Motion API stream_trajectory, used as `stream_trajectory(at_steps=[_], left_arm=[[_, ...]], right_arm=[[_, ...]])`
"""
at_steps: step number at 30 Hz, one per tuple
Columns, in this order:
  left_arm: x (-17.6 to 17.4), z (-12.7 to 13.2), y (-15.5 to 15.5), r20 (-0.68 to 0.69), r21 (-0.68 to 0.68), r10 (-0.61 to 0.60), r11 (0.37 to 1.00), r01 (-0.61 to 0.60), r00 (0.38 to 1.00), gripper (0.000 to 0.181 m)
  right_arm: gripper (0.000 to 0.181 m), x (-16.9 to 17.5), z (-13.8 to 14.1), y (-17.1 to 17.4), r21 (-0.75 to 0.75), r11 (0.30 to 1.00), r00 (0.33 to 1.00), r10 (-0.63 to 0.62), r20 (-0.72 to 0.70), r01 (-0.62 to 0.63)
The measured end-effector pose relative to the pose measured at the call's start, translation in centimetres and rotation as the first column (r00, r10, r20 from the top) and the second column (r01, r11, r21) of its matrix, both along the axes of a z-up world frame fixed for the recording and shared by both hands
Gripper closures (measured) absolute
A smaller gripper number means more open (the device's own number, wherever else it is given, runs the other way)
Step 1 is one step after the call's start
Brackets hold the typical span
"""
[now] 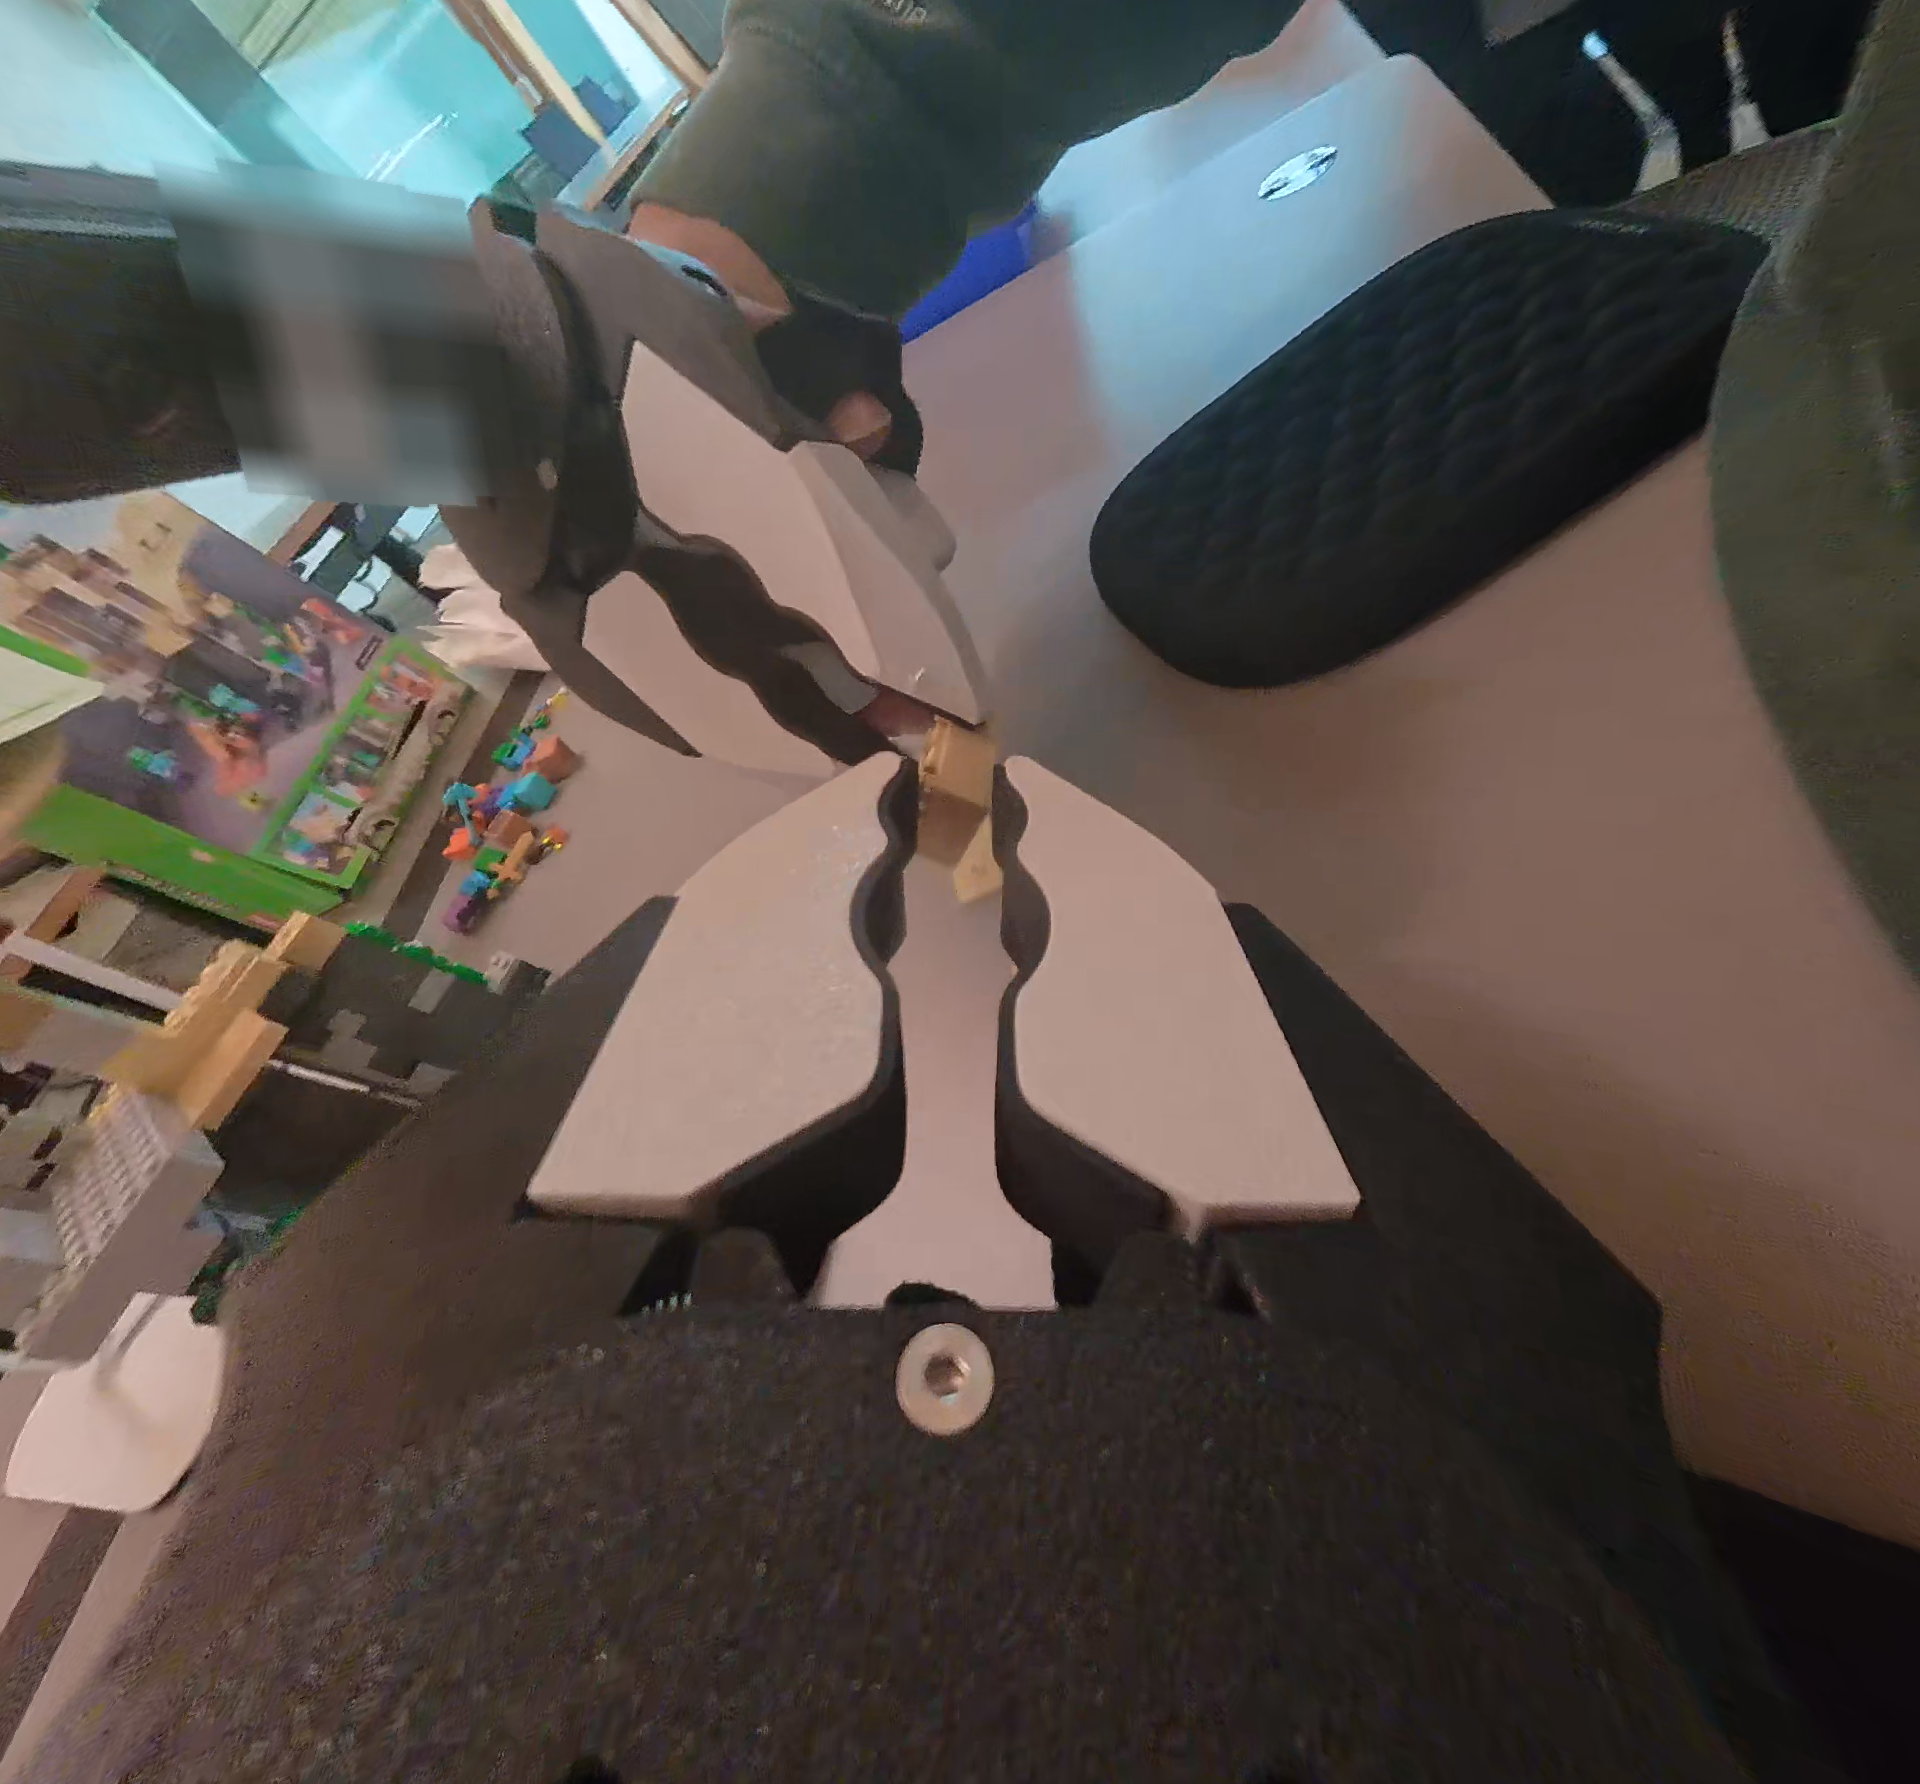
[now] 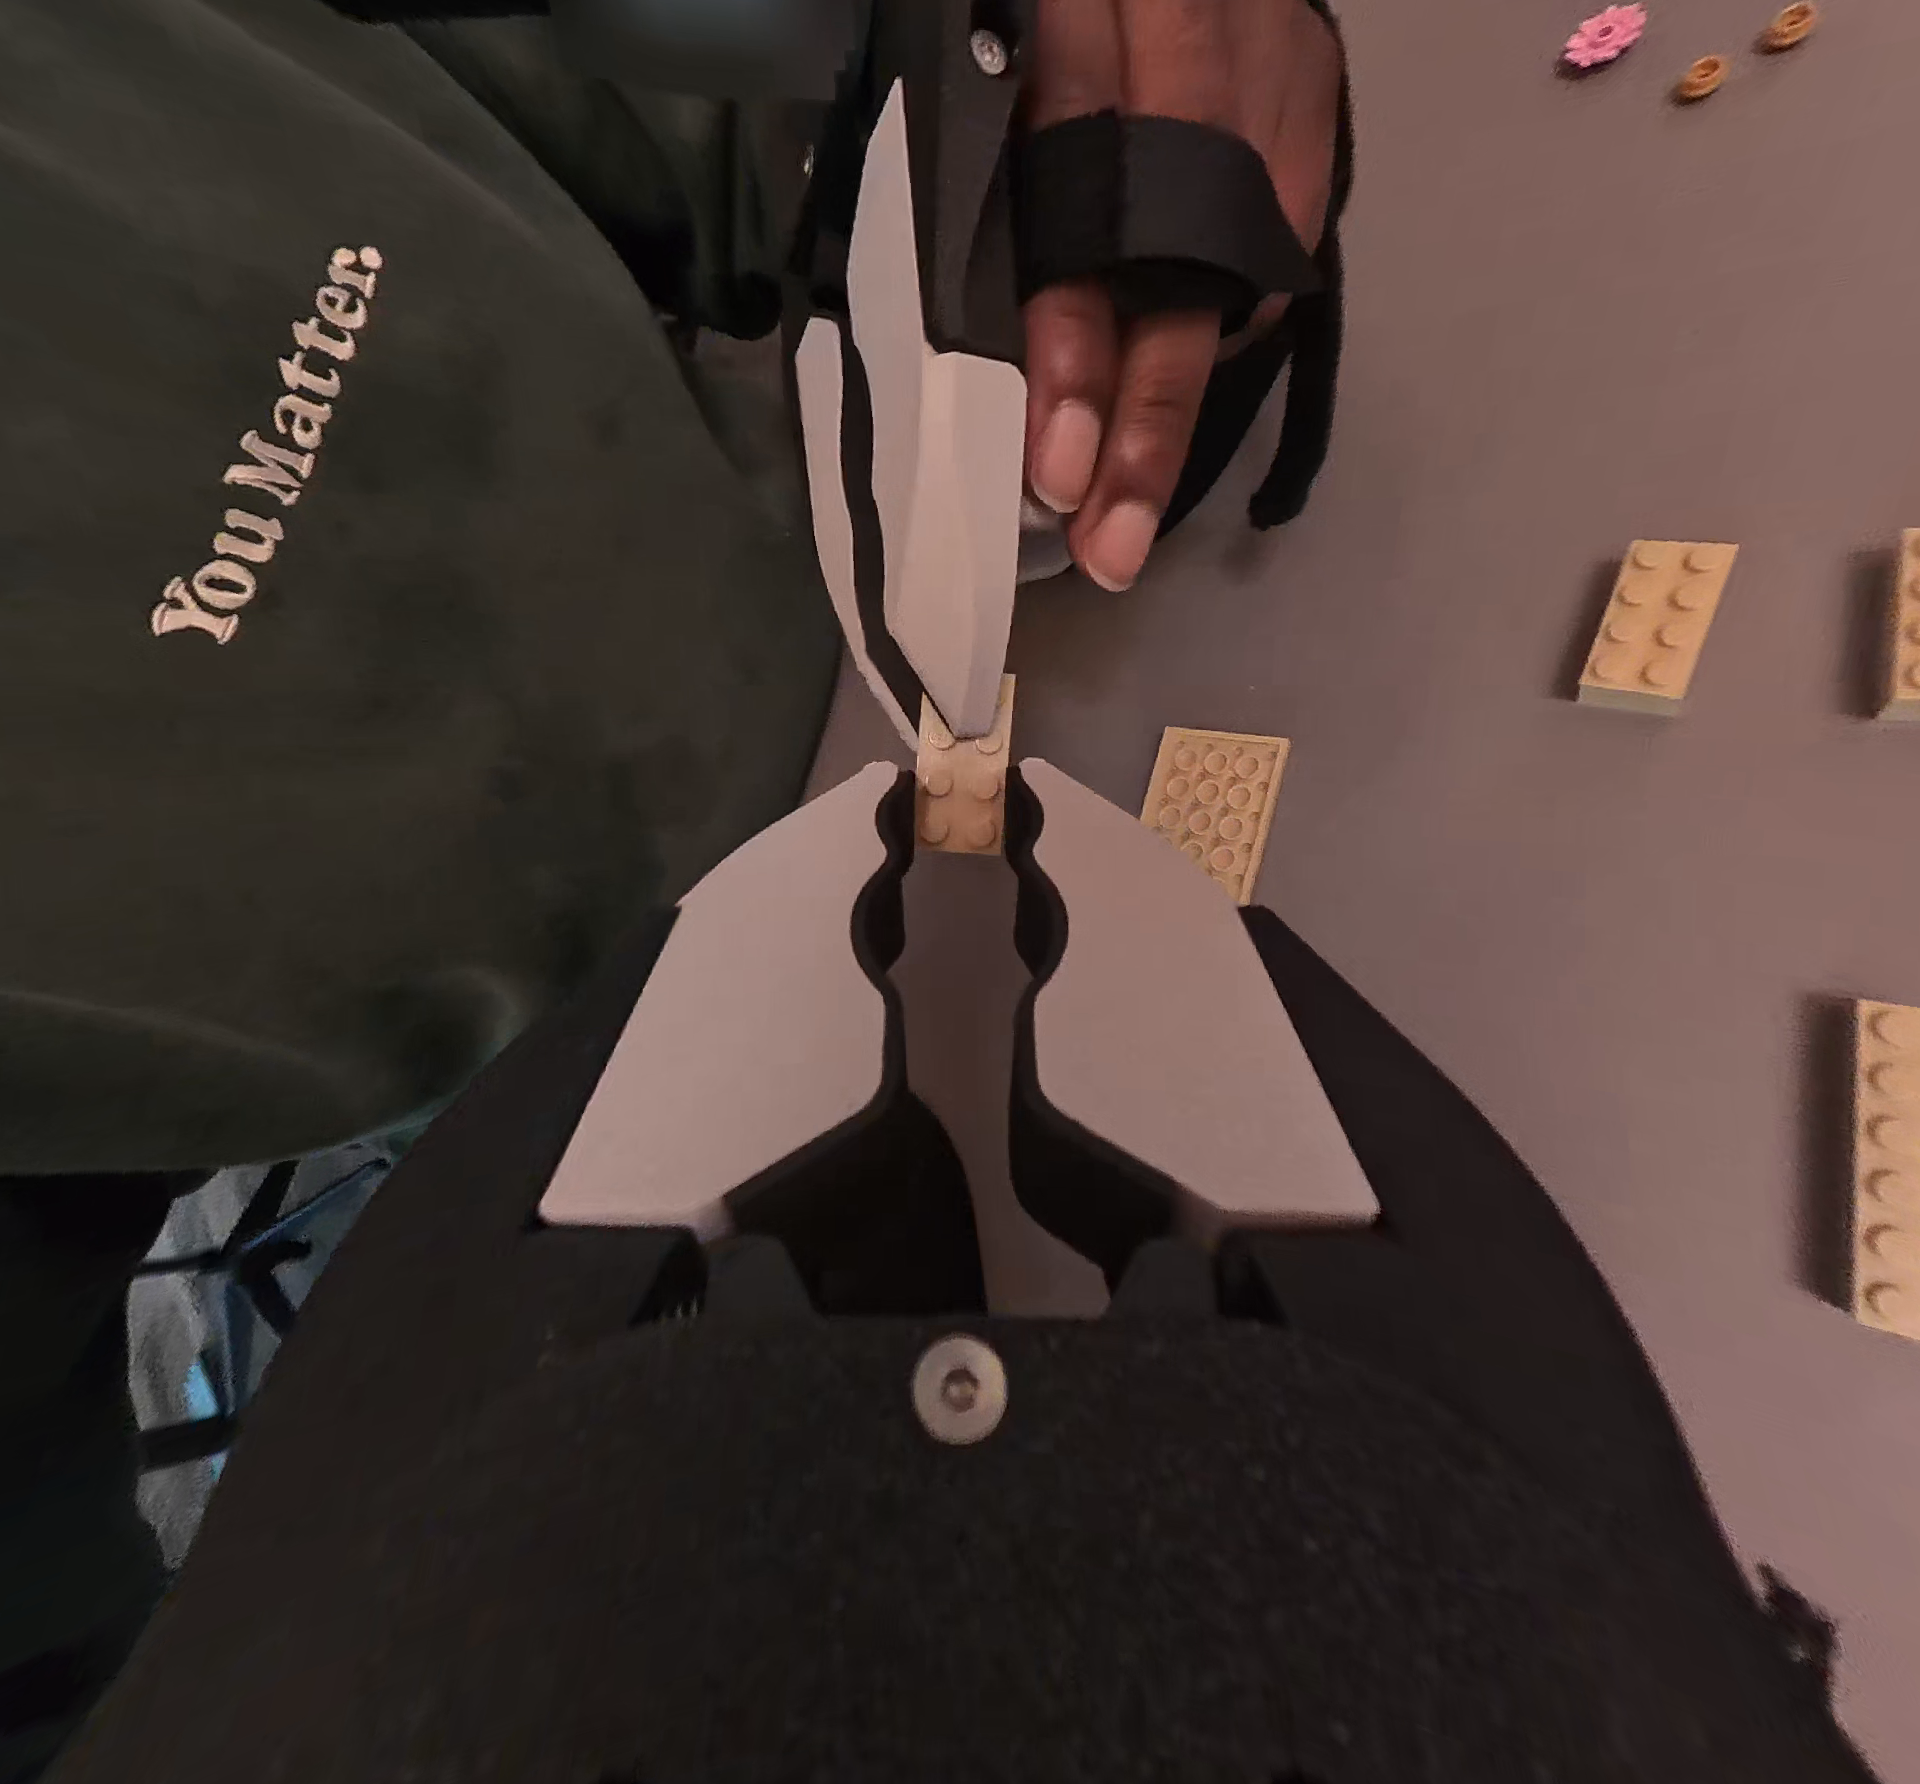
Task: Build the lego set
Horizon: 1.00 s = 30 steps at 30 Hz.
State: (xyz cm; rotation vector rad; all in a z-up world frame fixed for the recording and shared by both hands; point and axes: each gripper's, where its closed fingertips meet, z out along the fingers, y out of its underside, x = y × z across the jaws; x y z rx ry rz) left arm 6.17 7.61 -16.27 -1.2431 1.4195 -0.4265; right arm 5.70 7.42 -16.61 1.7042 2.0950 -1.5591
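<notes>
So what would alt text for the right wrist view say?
Two handheld grippers meet tip to tip on a small tan Lego plate: the right gripper from below, the left gripper from above. More tan bricks lie on the grey table.

The tan brick [image 2: 961,804] at frame centre looks like smooth, slightly glossy plastic. Each hand-held gripper [image 2: 961,778] has a rough, grainy black body, matt grey fingers [image 2: 790,955] and a shiny metal screw [image 2: 958,1391]. The table [image 2: 1507,384] at right is smooth matt grey; the sleeve [image 2: 364,487] at left is soft dark green cloth.

Black gripper [image 2: 961,799]; pale fingers [image 2: 769,986]; silver screw [image 2: 958,1391]; dark-green sleeve [image 1: 935,72]
</notes>
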Motion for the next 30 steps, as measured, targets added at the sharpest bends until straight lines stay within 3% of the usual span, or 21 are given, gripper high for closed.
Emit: stream_trajectory(at_steps=[4, 8, 12, 15, 19, 22, 25, 30], left_arm=[[-0.6, 0.5, 1.1, 0.055, -0.077, 0.073, 0.995, -0.069, 0.996, 0.169], [-2.0, 0.7, 3.1, 0.13, -0.258, 0.195, 0.953, -0.157, 0.972, 0.169], [-2.7, 1.9, 4.3, 0.255, -0.407, 0.27, 0.901, -0.15, 0.929, 0.169], [-3.2, 2.8, 4.9, 0.334, -0.494, 0.321, 0.861, -0.125, 0.886, 0.169], [-3.7, 4.1, 5.5, 0.438, -0.598, 0.397, 0.798, -0.068, 0.806, 0.169], [-3.7, 5.0, 5.7, 0.488, -0.649, 0.451, 0.76, -0.035, 0.748, 0.169], [-3.2, 5.4, 5.4, 0.514, -0.681, 0.486, 0.733, -0.009, 0.707, 0.169], [-3.0, 5.9, 5.3, 0.533, -0.686, 0.522, 0.727, -0.02, 0.666, 0.169]], right_arm=[[0.16, -0.4, 0.9, 1.4, 0.044, 0.994, 0.993, -0.102, -0.064, 0.105], [0.152, -0.9, 2.1, 3.3, 0.275, 0.918, 0.947, -0.226, -0.229, 0.286], [0.148, -1.2, 1.8, 5.5, 0.463, 0.703, 0.839, -0.407, -0.362, 0.54], [0.146, -1.4, 2.7, 6.3, 0.469, 0.494, 0.68, -0.501, -0.535, 0.732], [0.142, -2.0, 3.9, 6.0, 0.461, 0.224, 0.502, -0.544, -0.672, 0.859], [0.14, -2.9, 4.6, 5.3, 0.429, 0.109, 0.41, -0.572, -0.711, 0.897], [0.138, -3.3, 4.9, 5.4, 0.459, -0.018, 0.376, -0.546, -0.749, 0.888], [0.141, -3.4, 5.8, 5.8, 0.462, -0.11, 0.347, -0.515, -0.784, 0.88]])
